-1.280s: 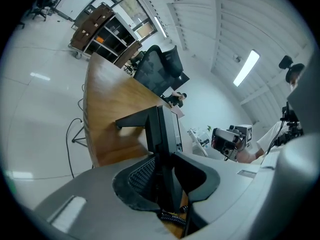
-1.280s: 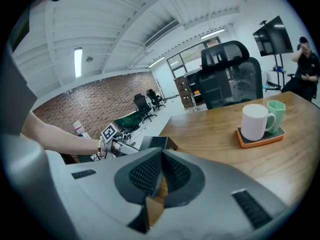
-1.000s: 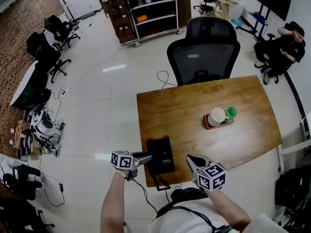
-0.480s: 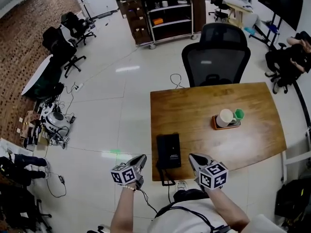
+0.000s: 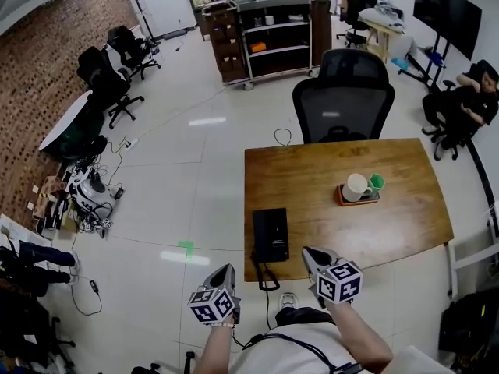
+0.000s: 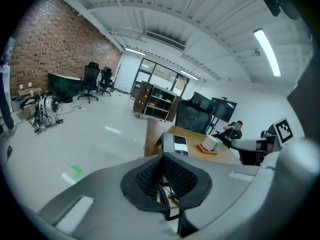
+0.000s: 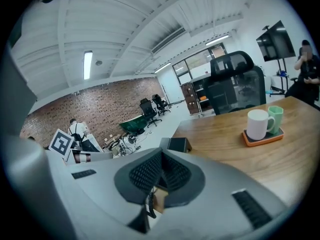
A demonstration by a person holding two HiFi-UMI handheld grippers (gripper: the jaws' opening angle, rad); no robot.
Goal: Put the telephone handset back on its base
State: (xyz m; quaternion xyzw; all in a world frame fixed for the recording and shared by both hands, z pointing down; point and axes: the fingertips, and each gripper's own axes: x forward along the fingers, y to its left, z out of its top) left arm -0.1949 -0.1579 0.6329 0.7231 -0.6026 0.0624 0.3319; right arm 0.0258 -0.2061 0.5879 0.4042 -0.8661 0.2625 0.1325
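Note:
The black telephone [image 5: 270, 234] lies near the front left corner of the wooden table [image 5: 390, 232], and its handset seems to rest along the base's left side. The coiled cord [image 5: 261, 275] hangs over the table's front edge. My left gripper [image 5: 226, 273] is off the table, in front of and left of the phone, shut with nothing between its pads [image 6: 150, 176]. My right gripper [image 5: 310, 253] hovers at the table's front edge, right of the phone, also shut and empty. Both gripper views show the phone [image 6: 179, 144] [image 7: 176, 144] beyond the closed jaws.
A white mug [image 5: 355, 186] and a green cup [image 5: 376, 181] stand on an orange tray [image 5: 347, 200] at mid-table. A black office chair [image 5: 343, 92] stands at the far side. A person [image 5: 466, 92] sits at the far right. A shelf cart [image 5: 273, 26] stands behind.
My left gripper has drawn back from the phone's left side toward my body and off the table, and its jaws have closed. The right gripper has hardly moved.

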